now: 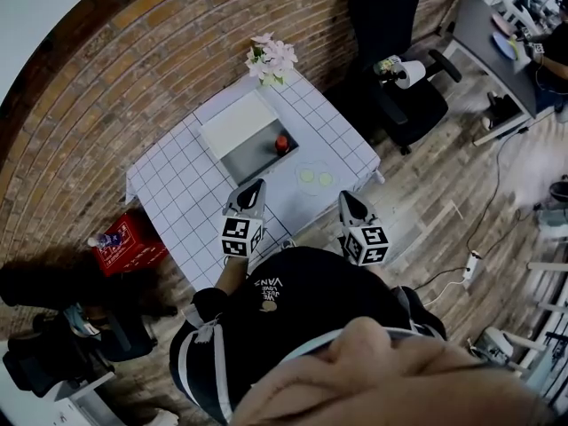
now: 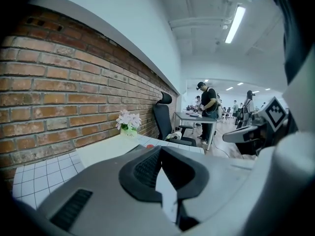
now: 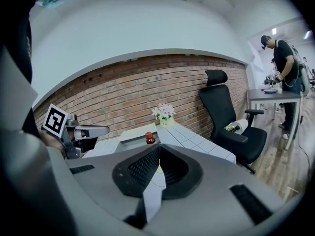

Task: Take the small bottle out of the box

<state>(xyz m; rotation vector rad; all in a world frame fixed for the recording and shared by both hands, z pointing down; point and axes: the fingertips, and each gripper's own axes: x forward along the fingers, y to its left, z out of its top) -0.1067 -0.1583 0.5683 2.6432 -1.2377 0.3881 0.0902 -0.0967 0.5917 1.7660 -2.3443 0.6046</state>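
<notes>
Upright in the grey box (image 1: 251, 158), close to its right-hand wall in the head view: the small bottle (image 1: 282, 144), short and dark-bodied with a red cap. Untouched, and well apart from both grippers. Visible too in the right gripper view, red cap and brown body just above the jaw tips, with the box rim in front.

Behind the box, toward the wall: a white lid (image 1: 233, 122), lying flat and touching the box's far edge.

Left gripper (image 1: 253, 189) low over the near edge of the table (image 1: 173, 193), jaws clenched together, nothing between them. Right gripper (image 1: 349, 201) beside it at the table's near right corner, jaws likewise pressed shut and empty.

On the table: a white cloth with a grey grid, the box near its middle, two pale green discs (image 1: 315, 177) side by side between the box and the right gripper, and a small pot of pale flowers (image 1: 271, 59) at the far corner against the brick wall (image 1: 106, 69).

Around it: a wooden floor (image 1: 444, 211), a black office chair (image 1: 404, 105) to the right with a paper roll (image 1: 410, 72) on its seat, a red crate (image 1: 133, 245) on the floor at the left, and a grey desk (image 1: 486, 38) at the upper right. In the left gripper view, a person (image 2: 207, 104) standing at that desk.
</notes>
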